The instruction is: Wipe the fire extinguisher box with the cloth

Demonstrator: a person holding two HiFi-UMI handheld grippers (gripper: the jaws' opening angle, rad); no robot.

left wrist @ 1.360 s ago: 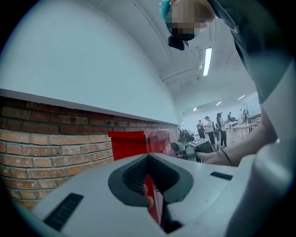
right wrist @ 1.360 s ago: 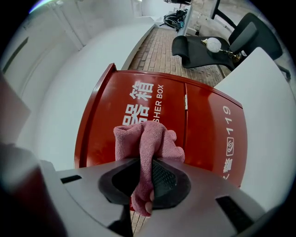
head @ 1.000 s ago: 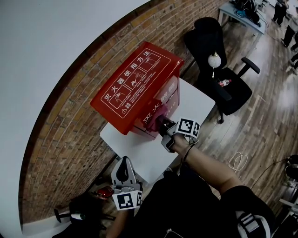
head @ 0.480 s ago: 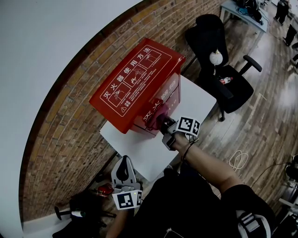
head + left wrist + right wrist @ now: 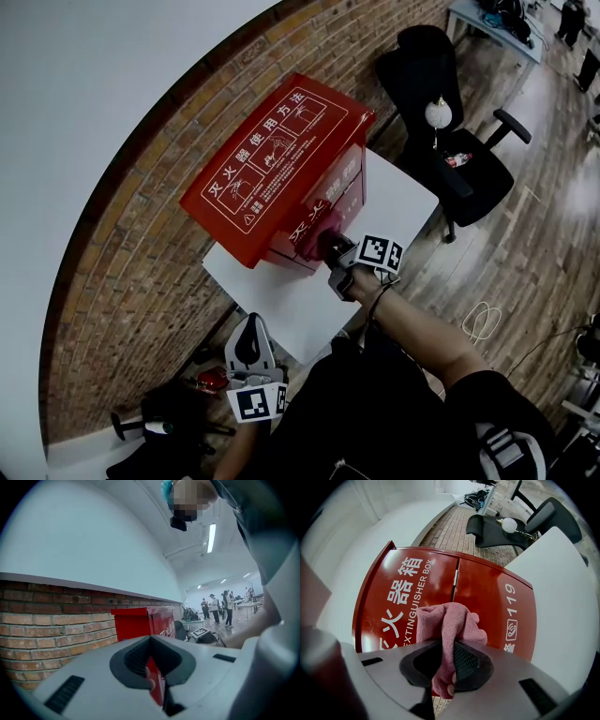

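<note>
Two grippers. Left gripper [image 5: 151, 665] low, idle, jaws slightly apart, empty. Box [image 5: 272, 169] by brick wall [image 5: 122, 281]. Right gripper [image 5: 449, 667] clamped on cloth [image 5: 450, 620], looks touching box front. Barely shifted vs 1 s ago, so prob mid-wipe, slow stroke.

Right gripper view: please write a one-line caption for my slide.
Right tongs grip a pink cloth at the front of the red fire extinguisher box.

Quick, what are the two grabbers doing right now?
Left gripper: jaws a little apart, holding nothing.
Right gripper: shut on the pink cloth.
</note>
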